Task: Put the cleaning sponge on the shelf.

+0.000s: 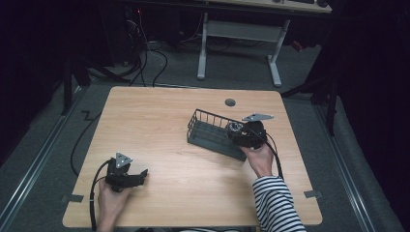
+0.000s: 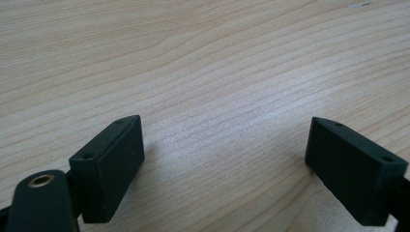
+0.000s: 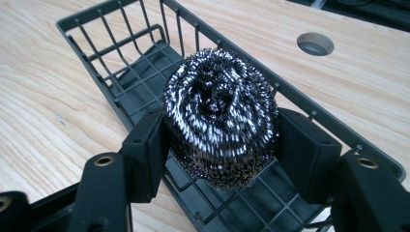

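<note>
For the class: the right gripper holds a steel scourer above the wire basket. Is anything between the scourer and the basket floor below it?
Nothing visible. The right gripper is shut on the scourer, which hangs over the open top of the basket. The basket floor that shows around and beyond it is bare, though the patch directly beneath the scourer is hidden.

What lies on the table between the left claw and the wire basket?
Nothing: in the high view, bare wooden table lies between the left claw and the wire basket.
</note>
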Available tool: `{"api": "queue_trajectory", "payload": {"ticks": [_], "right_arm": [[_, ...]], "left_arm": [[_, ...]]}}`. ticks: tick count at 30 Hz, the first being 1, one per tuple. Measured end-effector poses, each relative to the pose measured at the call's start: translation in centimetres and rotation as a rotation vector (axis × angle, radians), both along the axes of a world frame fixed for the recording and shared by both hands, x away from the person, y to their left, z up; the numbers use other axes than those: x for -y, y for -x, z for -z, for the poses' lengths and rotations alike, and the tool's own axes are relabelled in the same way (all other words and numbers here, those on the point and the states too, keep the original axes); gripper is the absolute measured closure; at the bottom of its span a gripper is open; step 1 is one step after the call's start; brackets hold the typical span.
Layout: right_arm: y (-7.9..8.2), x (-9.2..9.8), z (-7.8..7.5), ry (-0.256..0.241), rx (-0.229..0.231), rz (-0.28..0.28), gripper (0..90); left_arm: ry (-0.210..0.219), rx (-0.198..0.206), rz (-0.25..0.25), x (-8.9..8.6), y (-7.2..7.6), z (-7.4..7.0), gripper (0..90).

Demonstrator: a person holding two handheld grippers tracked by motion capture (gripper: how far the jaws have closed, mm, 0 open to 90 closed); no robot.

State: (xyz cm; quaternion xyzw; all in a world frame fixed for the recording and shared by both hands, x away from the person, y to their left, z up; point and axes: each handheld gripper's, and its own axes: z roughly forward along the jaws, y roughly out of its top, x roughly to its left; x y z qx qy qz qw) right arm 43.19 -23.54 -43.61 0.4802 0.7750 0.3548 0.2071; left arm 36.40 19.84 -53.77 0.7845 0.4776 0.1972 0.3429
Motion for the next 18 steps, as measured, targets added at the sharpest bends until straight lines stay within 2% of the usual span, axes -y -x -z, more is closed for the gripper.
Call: {"api": "queue_trajectory", "payload": {"ticks": [3,10,18], "right_arm": [[-0.1,0.1,0.1,-0.004,-0.010,0.004,36.6],[0.1,0.4,-0.1,-0.025,0.005,0.002,32.3],[0.9,0.9,-1.0,-0.058,0.045,0.006,33.4]], "left_arm": [[0.000,0.000,0.000,0.0,0.0,0.0,14.3],[0.000,0.000,0.000,0.0,0.0,0.0,14.3],[0.000,0.000,0.000,0.0,0.0,0.0,14.3]]}}
